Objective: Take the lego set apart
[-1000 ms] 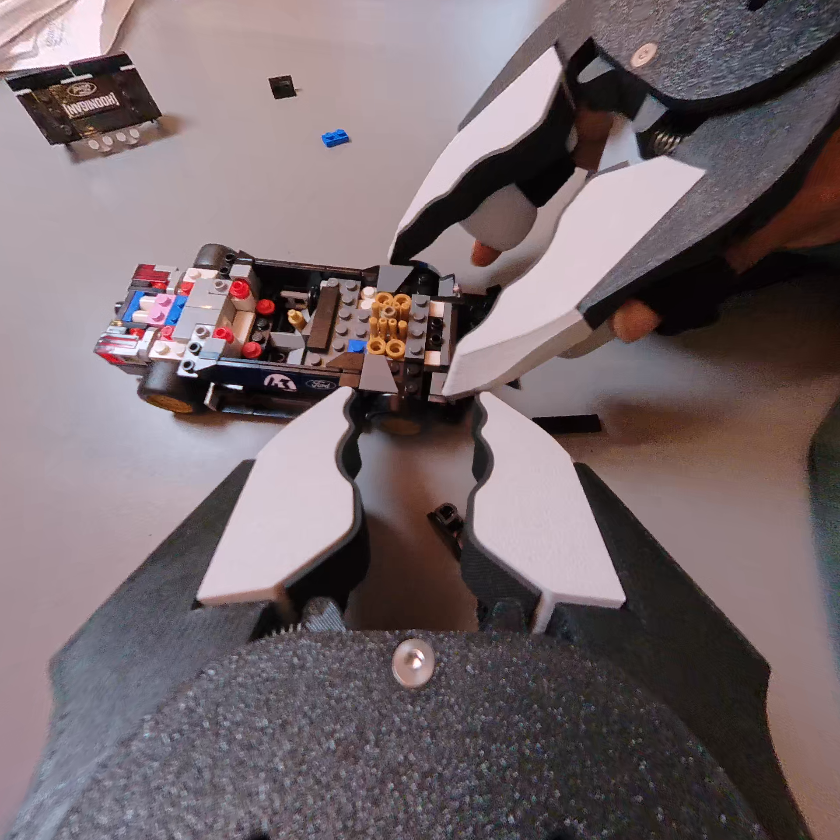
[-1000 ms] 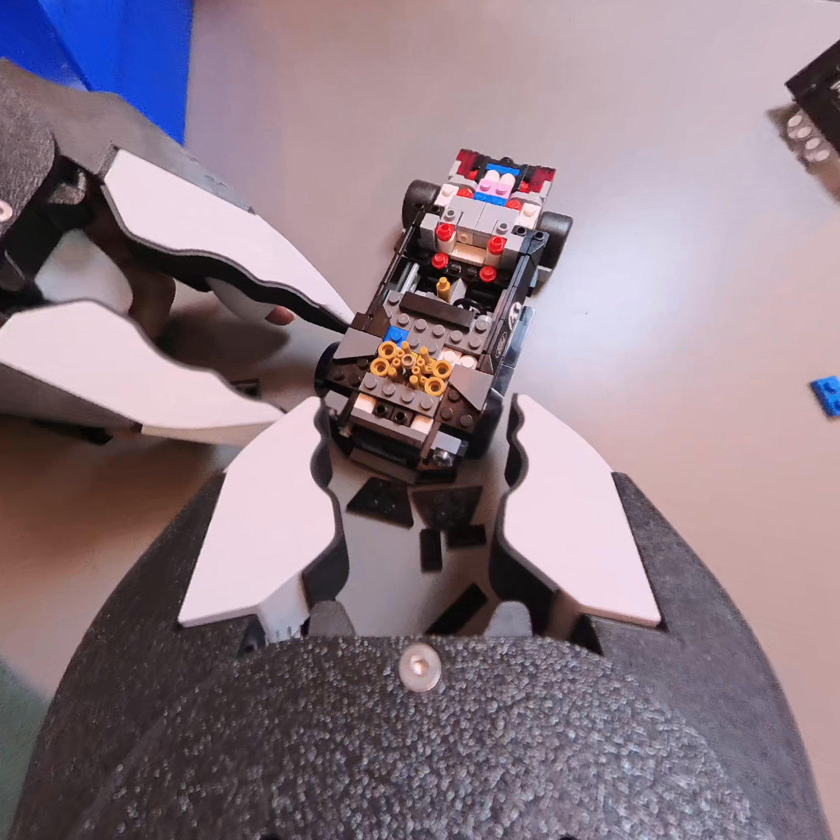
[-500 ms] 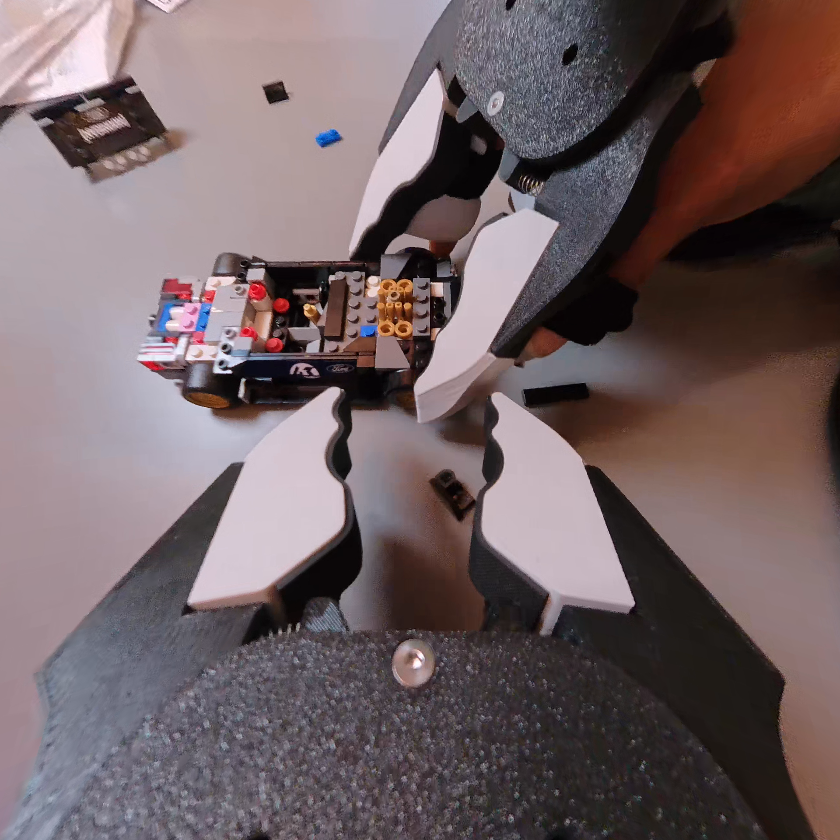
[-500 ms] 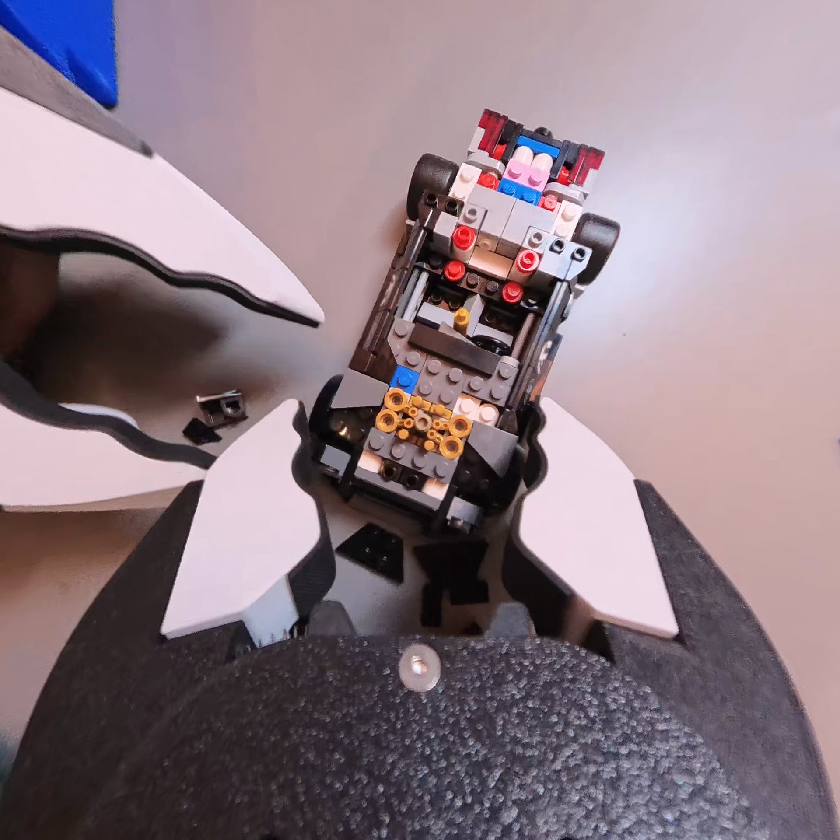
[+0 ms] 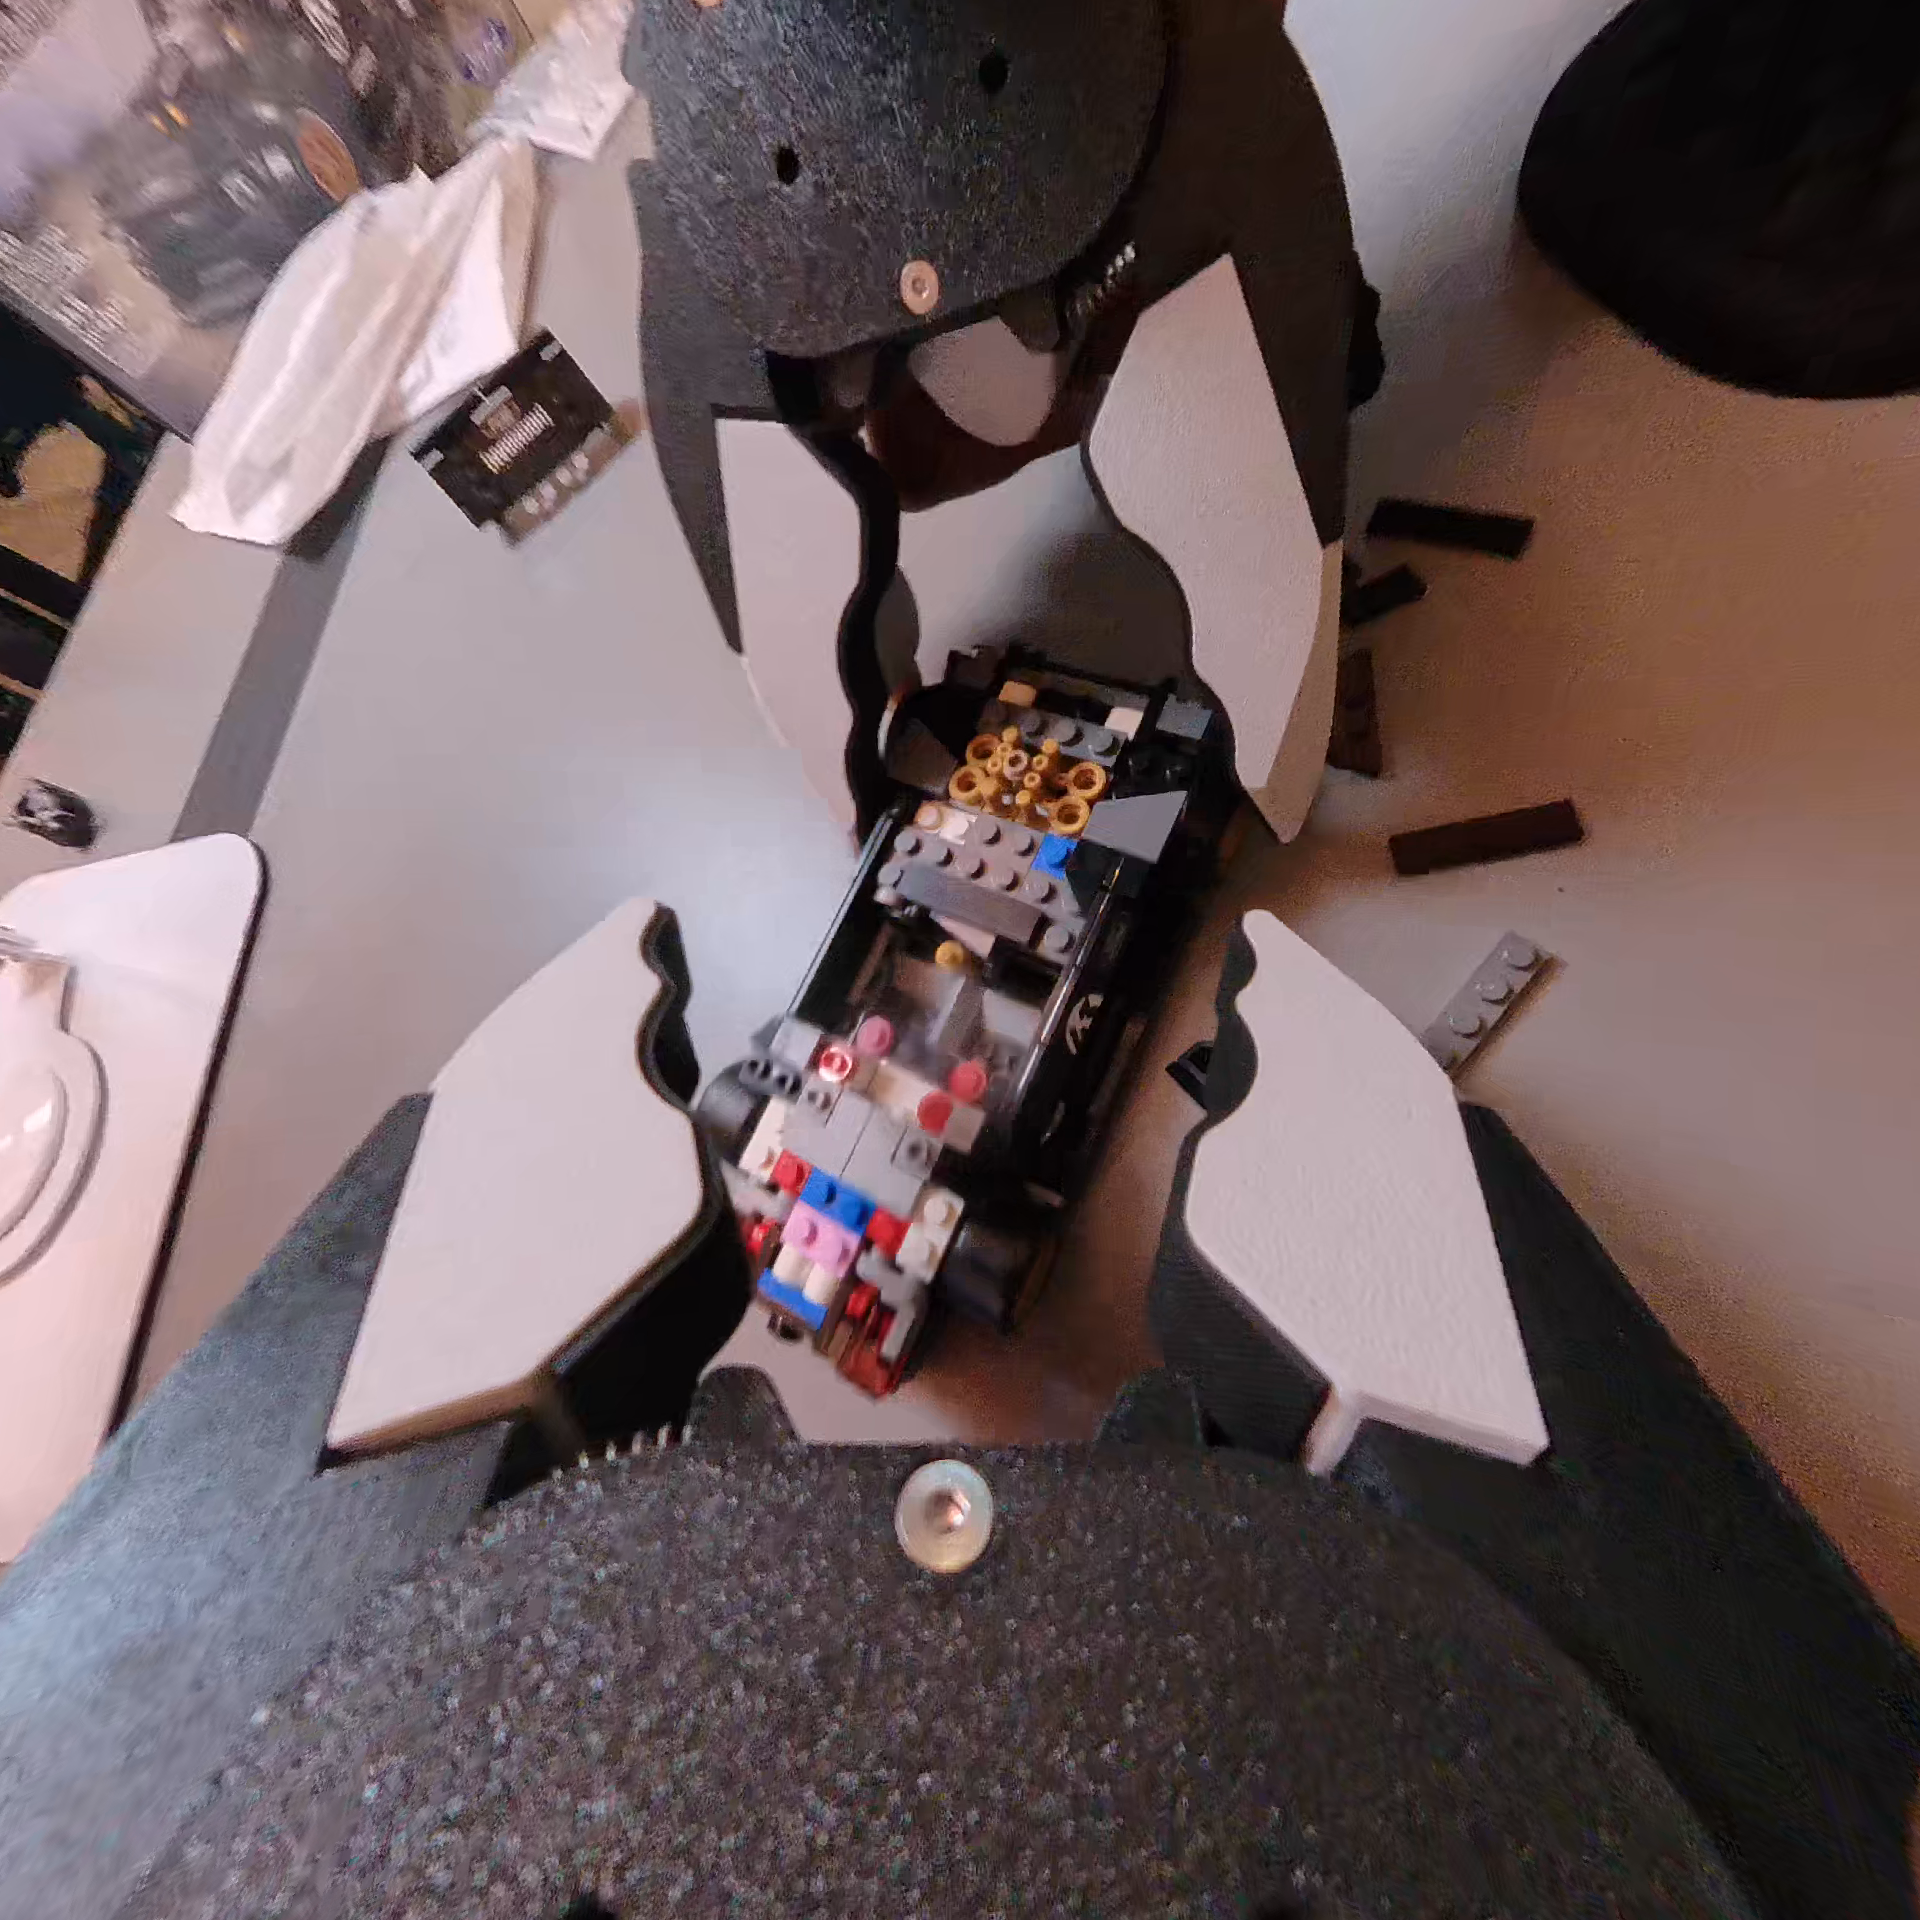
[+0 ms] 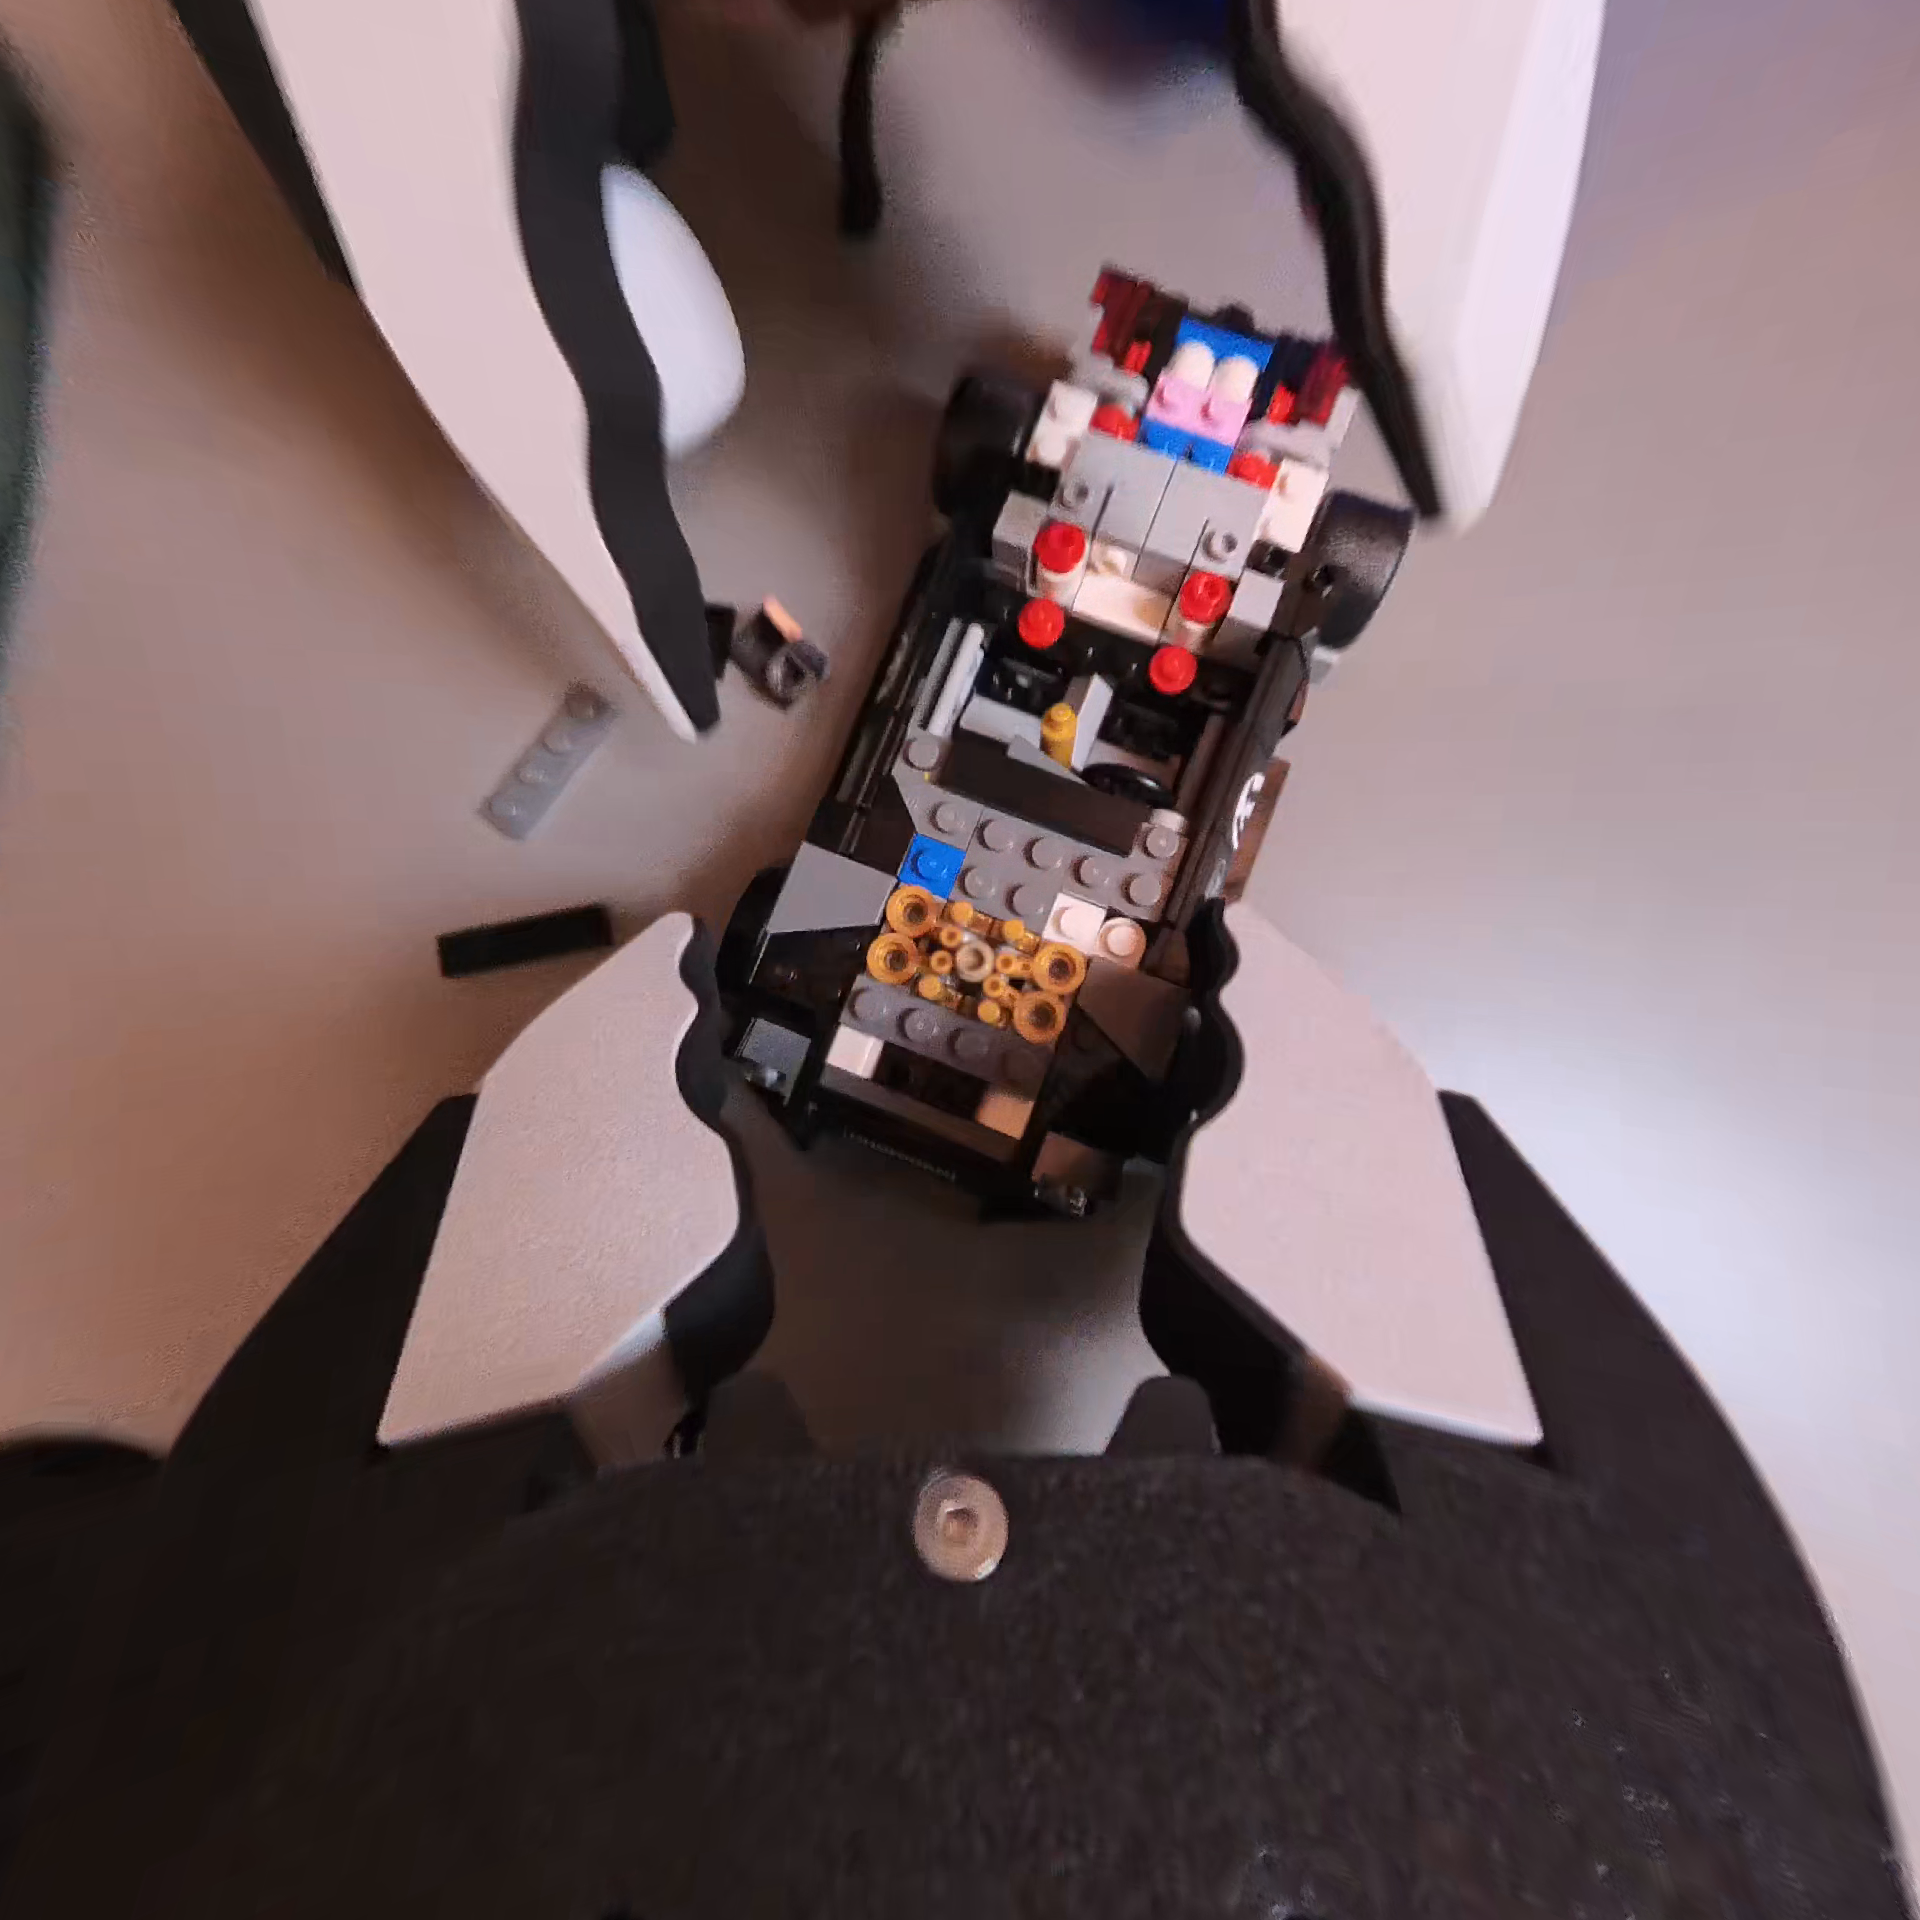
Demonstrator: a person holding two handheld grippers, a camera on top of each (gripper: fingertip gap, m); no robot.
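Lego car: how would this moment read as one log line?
lego car on table | right gripper shut on gold-stud end | left gripper open around taillight end

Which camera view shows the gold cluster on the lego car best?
The right wrist view: the gold cluster on the lego car lies near, between the right gripper fingers. In the left wrist view it is farther and smaller, though sharp.

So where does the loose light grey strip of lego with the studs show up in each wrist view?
Left wrist view: the grey strip lies on the table at the right edge, just past the left gripper's right finger.
Right wrist view: the grey strip lies at left centre, beside the far gripper's finger.
Shared landmark: the gold cluster on the lego car, at the right gripper's end.
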